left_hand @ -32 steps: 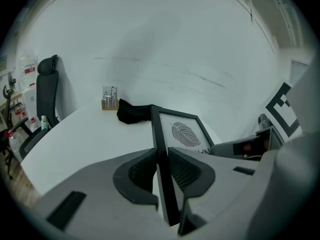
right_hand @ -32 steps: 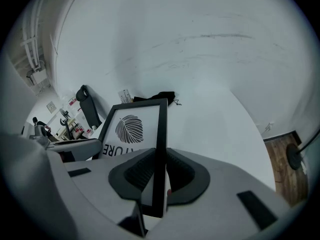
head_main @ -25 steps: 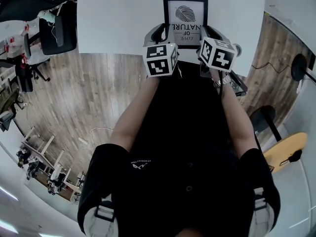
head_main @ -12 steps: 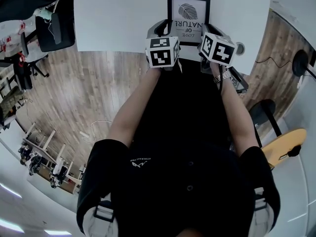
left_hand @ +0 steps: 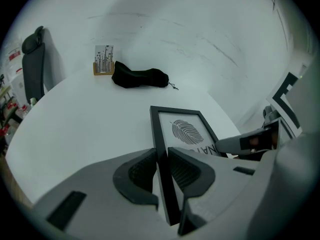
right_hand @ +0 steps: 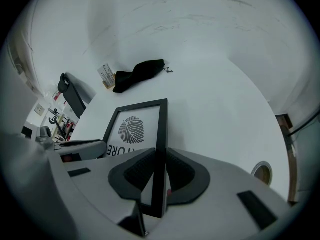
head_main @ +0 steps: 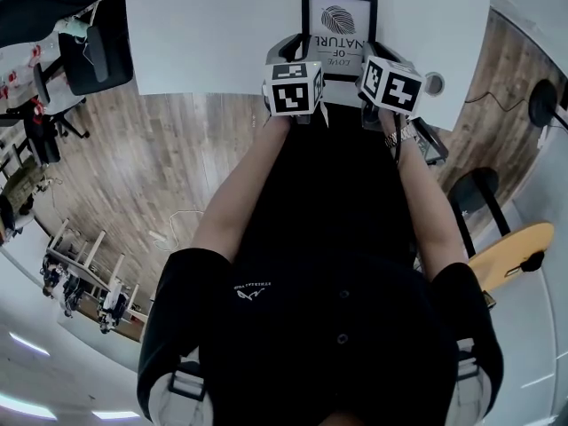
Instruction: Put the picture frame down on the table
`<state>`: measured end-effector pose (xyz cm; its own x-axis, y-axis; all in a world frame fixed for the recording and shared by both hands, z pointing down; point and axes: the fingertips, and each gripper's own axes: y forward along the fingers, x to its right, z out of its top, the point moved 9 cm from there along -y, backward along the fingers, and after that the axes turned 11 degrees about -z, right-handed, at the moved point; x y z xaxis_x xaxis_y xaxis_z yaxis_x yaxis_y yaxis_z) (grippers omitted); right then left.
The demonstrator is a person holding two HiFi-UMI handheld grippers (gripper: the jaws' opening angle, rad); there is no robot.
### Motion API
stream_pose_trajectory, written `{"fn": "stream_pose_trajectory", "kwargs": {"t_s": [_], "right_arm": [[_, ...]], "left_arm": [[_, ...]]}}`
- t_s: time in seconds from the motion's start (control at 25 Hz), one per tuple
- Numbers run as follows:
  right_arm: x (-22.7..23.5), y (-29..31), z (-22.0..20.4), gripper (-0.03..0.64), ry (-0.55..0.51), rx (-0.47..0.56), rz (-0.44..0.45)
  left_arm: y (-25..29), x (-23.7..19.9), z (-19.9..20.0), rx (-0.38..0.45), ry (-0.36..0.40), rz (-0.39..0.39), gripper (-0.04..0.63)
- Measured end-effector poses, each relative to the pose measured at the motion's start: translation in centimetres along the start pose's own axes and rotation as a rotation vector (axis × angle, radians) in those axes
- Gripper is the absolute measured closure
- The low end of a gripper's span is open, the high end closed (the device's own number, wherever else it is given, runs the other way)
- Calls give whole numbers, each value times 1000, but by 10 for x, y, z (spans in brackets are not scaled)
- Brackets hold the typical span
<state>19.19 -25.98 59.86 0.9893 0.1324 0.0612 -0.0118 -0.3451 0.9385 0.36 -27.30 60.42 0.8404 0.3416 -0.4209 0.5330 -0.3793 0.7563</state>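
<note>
While both side rails are clamped, the picture frame (head_main: 339, 30) is kept level and print-up, presumably so it can be landed flat rather than on a corner. The left tongs (left_hand: 161, 154) are closed onto the frame's left rail, with the rail pinched between the ribbed pads. The right tongs (right_hand: 160, 151) are closed the same way onto the right rail. Both grips are taken at the frame's near end, so the leaf print and the far end are left uncovered and project away from the tongs.

The frame is placed over the near edge of the white surface (head_main: 213, 34), right of its middle, between the two marker cubes as seen in the head view. Its far end looks to be low on the surface or resting on it. Whether the near end is fully down can't be told. Release is judged not yet made.

Nothing is seen under or just beside the frame. A black pouch (left_hand: 139, 78) and a small card stand (left_hand: 103, 60) are sited well apart at the far side, and a round cable port (right_hand: 262, 173) is set off to the right near the surface edge.
</note>
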Motion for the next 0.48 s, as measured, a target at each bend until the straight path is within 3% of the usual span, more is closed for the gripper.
{"fn": "stream_pose_trajectory", "kwargs": {"t_s": [0.48], "right_arm": [[-1,12,-1,549,-12,-54,13]], "left_arm": [[10,-7,-4,-62,-8,11,518]]}}
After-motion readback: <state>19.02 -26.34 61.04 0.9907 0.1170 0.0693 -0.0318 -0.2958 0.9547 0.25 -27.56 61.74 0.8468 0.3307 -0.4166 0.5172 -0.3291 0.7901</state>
